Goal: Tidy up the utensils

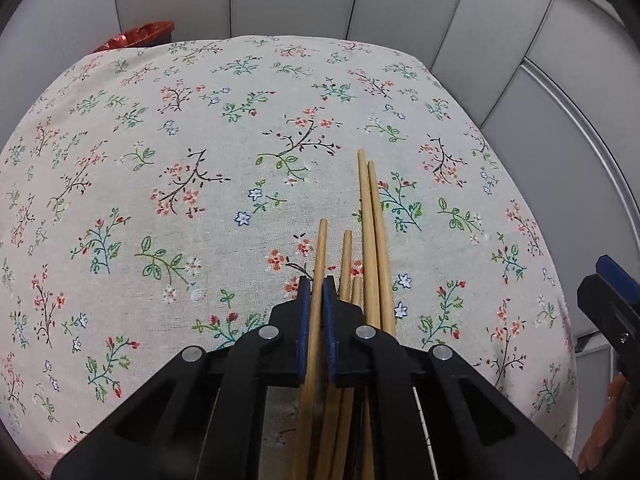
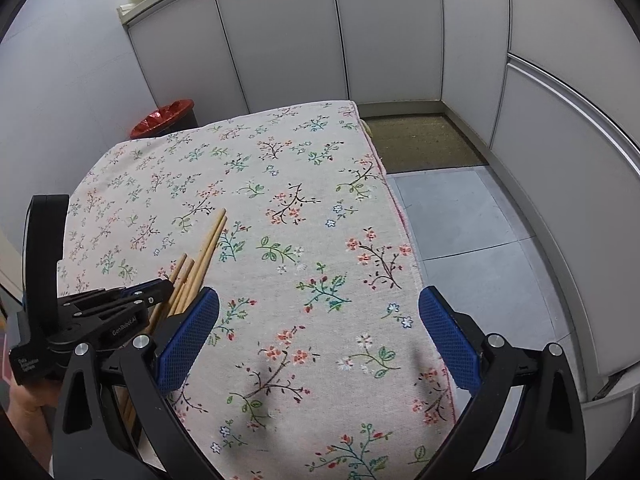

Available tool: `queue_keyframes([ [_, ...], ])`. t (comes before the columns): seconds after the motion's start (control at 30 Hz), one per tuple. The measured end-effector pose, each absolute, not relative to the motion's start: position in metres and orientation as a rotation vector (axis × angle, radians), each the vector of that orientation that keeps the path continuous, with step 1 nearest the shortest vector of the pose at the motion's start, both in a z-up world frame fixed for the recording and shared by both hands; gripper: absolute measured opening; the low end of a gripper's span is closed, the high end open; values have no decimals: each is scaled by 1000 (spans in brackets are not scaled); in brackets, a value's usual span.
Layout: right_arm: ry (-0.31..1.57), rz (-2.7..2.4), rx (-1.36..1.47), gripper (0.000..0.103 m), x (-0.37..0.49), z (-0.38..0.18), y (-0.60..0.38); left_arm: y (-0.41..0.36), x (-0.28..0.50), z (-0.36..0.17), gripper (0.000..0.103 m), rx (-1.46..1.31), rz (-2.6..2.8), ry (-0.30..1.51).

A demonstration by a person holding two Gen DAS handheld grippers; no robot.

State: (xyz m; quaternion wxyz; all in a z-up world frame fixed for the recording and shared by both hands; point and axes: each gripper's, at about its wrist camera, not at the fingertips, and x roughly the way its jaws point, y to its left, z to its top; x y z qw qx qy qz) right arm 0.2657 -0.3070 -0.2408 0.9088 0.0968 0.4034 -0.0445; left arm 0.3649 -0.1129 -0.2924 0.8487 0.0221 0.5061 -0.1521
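My left gripper [image 1: 316, 285] is shut on one wooden chopstick [image 1: 322, 240], pinched between its blue pads and pointing forward over the floral tablecloth [image 1: 180, 140]. Several more chopsticks [image 1: 374, 220] lie bunched just to its right, two of them reaching further forward. Their near ends are hidden under the gripper. In the right wrist view the same bundle of chopsticks [image 2: 204, 252] sticks out past the left gripper [image 2: 132, 298] at the left. My right gripper [image 2: 320, 322] hangs open above the cloth with nothing between its fingers, to the right of the chopsticks.
The cloth-covered table [image 2: 280, 160] ends at an edge on the right [image 2: 402, 232], with grey floor tiles [image 2: 480, 240] and a doormat [image 2: 420, 140] below. A red-lined bin [image 2: 164, 118] stands behind the far left corner. Grey panels enclose the area. A hand [image 2: 24, 400] holds the left gripper.
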Motion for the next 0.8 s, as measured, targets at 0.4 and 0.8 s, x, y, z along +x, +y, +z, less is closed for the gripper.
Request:
queue_keyframes([
  [0.4,852,16,154,70,316,-265,-279,-94,358,-281,6,137,-150,947],
  [0.8,900,69,159,35,355,-291,-247,-76,364,-286,6,59,-131,955],
])
